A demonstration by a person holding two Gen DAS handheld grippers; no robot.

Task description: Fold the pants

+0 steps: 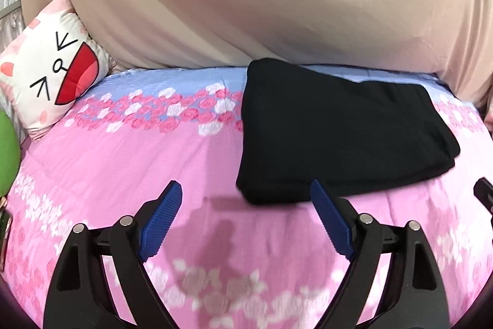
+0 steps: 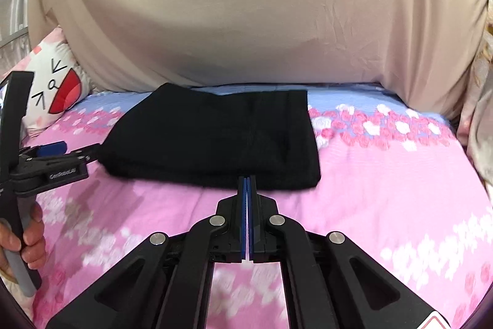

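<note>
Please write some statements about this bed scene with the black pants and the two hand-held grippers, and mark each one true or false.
1. The black pants lie folded on the bedspread. True.
2. The left hand-held gripper is shut on the pants. False: its jaws stand wide open and hold nothing.
3. The right hand-held gripper is shut with nothing between its jaws. True.
4. The cat-face pillow lies on top of the pants. False: it sits apart, at the far left of the bed.
</note>
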